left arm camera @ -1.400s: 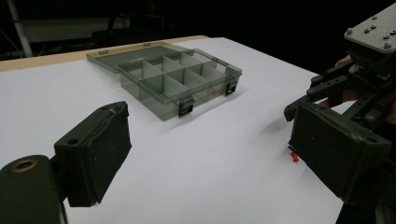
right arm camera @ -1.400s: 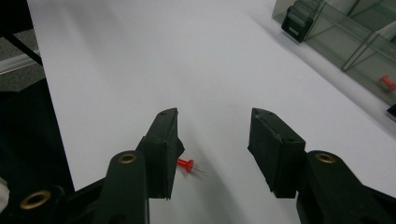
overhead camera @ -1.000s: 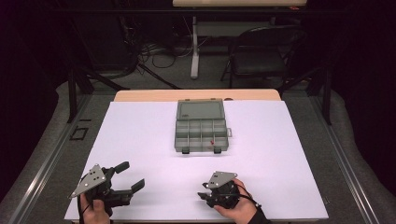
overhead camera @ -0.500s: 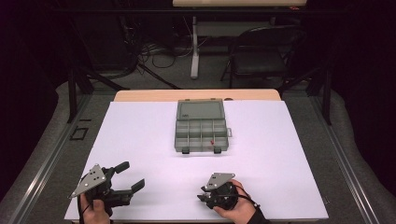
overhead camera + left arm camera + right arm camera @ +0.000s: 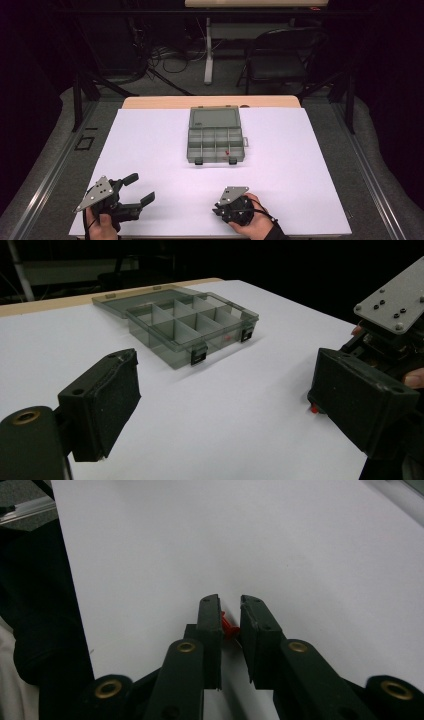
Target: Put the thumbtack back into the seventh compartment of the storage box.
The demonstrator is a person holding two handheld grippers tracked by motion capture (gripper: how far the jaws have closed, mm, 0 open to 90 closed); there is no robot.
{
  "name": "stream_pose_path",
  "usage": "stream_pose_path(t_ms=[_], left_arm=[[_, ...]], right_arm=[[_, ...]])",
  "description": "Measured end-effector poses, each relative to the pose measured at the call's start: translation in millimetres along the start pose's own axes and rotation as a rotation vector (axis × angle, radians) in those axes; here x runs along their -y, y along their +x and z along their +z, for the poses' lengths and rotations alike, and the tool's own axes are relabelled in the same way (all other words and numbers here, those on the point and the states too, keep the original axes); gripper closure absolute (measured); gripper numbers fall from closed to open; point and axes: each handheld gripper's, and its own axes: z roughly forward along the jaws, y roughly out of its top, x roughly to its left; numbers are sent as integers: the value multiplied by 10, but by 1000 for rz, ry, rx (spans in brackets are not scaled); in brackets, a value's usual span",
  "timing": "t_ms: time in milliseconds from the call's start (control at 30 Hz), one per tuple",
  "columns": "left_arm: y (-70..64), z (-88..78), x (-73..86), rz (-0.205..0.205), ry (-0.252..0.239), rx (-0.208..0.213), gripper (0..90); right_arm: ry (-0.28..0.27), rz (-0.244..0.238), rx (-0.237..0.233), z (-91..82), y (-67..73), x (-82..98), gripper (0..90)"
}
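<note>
Fingers (image 5: 209,625) on right gripper (image 5: 230,622) have just been closing, now pinching small red plastic piece (image 5: 228,626) at lower centre, on white bench (image 5: 300,555). Left gripper (image 5: 220,405) sitting wide, empty. Piece looking light, stiff, slippery; gripping its middle is safest.

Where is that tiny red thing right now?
The tiny red piece sits pinched between the right gripper fingers, low over the white sheet, nearer than the compartment box.
</note>
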Motion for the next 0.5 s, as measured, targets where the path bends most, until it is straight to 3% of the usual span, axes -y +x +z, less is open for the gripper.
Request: stream_pose_path(t_ms=[500], left_arm=[[0, 0, 0, 1, 0, 1, 121]], right_arm=[[13, 11, -11, -2, -4, -15, 836]])
